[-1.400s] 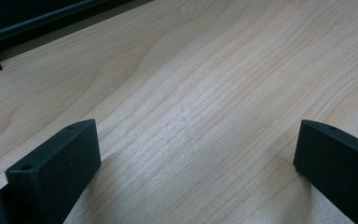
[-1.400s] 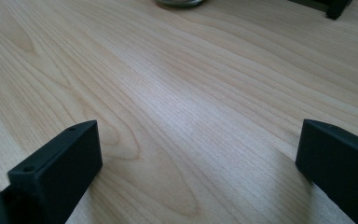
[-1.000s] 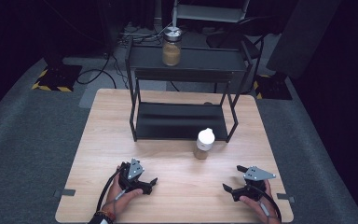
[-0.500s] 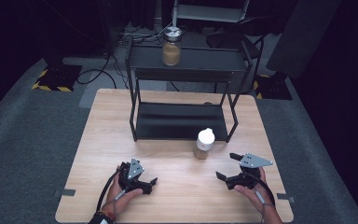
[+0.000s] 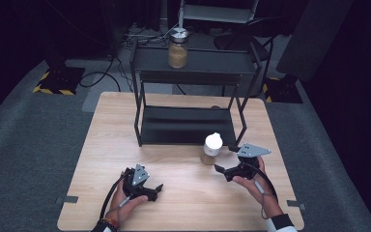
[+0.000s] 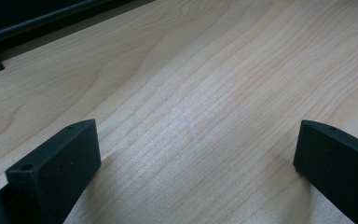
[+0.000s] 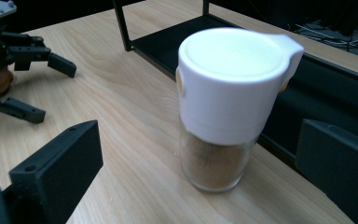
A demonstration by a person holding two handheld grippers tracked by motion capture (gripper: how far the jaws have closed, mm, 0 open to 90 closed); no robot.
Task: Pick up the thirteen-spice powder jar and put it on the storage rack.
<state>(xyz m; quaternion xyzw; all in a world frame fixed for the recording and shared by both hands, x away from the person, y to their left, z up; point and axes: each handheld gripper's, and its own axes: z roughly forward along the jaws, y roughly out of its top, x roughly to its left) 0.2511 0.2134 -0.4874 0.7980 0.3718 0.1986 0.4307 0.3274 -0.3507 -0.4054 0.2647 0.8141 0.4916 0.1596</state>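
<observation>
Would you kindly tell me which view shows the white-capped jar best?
The right gripper view: the jar stands close between the open jaws, its white cap and brown contents plain. The high view shows it small, beside the right gripper, in front of the rack.

A: What are you carrying in your left hand?

B: Your left gripper is matt black with a grey 3-cornered plate on top, dotted with small dark holes. A black cable trails from it along your forearm, and you wear a dark band with a thin orange-red line at that wrist.

A: And your right hand?

B: Your right gripper is the same build: black angular linkage arms, a grey 3-cornered plate, a black cable looping back past your wrist, where a white cuff shows.

A: Up close?

B: Each of your 2 jaws is a flat black rectangular block, with 1 small round hole near its top corner.
</observation>
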